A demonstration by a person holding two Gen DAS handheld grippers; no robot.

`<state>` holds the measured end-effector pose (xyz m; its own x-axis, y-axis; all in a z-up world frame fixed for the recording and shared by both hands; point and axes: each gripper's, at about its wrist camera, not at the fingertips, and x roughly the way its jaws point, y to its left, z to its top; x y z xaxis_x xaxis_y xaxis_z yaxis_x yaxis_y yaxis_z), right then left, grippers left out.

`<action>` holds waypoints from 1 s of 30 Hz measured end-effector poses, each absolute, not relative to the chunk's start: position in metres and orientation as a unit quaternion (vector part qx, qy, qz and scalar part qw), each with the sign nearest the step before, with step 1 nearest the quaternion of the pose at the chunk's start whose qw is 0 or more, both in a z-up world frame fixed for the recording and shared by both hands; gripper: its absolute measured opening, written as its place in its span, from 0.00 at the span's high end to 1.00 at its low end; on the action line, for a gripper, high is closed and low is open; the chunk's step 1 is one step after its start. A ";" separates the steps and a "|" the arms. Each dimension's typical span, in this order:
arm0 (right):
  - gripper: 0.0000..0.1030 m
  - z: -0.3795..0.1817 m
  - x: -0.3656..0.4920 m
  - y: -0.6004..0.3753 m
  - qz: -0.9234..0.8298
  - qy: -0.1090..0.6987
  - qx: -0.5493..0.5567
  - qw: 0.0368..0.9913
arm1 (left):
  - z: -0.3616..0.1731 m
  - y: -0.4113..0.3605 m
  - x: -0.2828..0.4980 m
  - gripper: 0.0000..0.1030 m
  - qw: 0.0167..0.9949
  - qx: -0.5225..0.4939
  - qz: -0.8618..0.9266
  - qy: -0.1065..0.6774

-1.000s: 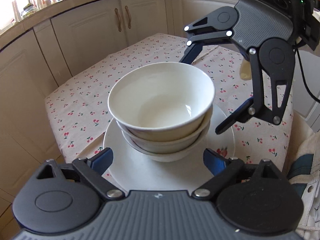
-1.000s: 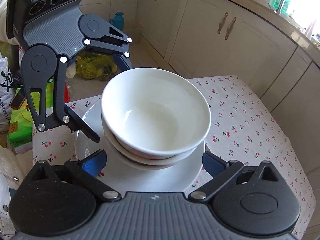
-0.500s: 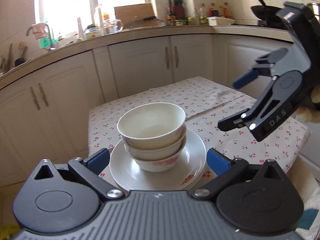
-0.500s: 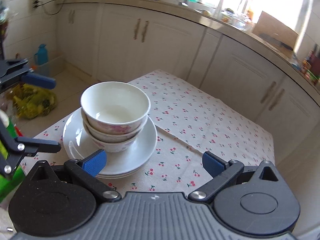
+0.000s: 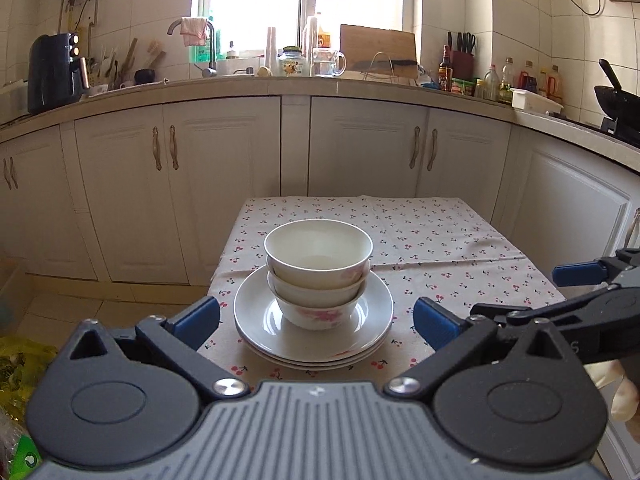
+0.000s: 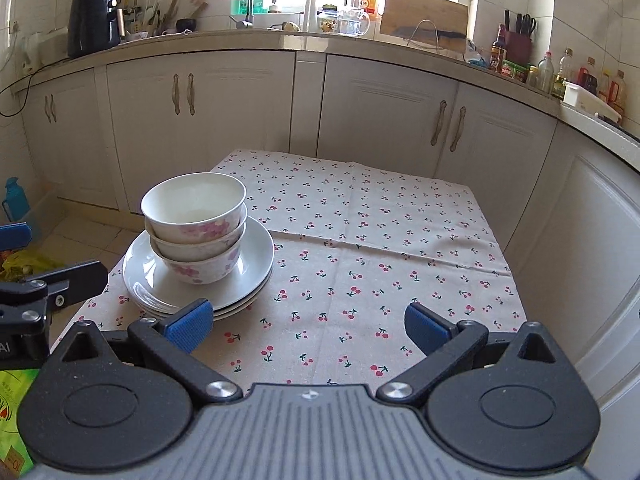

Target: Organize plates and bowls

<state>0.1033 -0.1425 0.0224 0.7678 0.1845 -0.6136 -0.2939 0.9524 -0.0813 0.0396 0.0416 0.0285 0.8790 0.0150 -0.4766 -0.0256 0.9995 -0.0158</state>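
Three white bowls (image 5: pixel 318 268) with pink flowers are nested in a stack on a pile of white plates (image 5: pixel 256 320), near the front left of the cherry-print table. The right wrist view shows the same bowls (image 6: pixel 194 224) and plates (image 6: pixel 256 264) at its left. My left gripper (image 5: pixel 316 320) is open, drawn back from the stack, with nothing between its blue pads. My right gripper (image 6: pixel 306 326) is open too, above the cloth to the right of the plates, holding nothing. Each gripper shows at the edge of the other's view.
The table's cherry-print cloth (image 6: pixel 380 240) has a crease across its middle. White kitchen cabinets (image 5: pixel 360 148) surround the table on three sides. The counter (image 5: pixel 240 80) holds a tap, jars and bottles. A green box (image 6: pixel 12 400) and yellow bag (image 5: pixel 16 360) sit low at left.
Both grippers have pulled back and up from the bowl stack and rolled level. The stack looked close and large before; now it sits smaller, further ahead. The bowls and plates have not moved.
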 end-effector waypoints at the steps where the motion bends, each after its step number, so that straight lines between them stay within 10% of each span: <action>1: 0.00 0.024 0.100 -0.142 0.127 0.311 -0.089 0.938 | 0.030 0.041 0.038 0.01 0.970 -0.009 0.012 0.243; 30: 0.00 0.044 0.077 -0.143 0.115 0.263 -0.071 0.955 | 0.039 0.042 0.027 0.01 0.973 -0.029 0.019 0.227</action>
<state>0.0773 -0.1432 0.0439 0.8352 0.1832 -0.5185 -0.2578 0.9633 -0.0748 0.0274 0.0422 0.0387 0.8966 0.0234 -0.4422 -0.0496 0.9976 -0.0478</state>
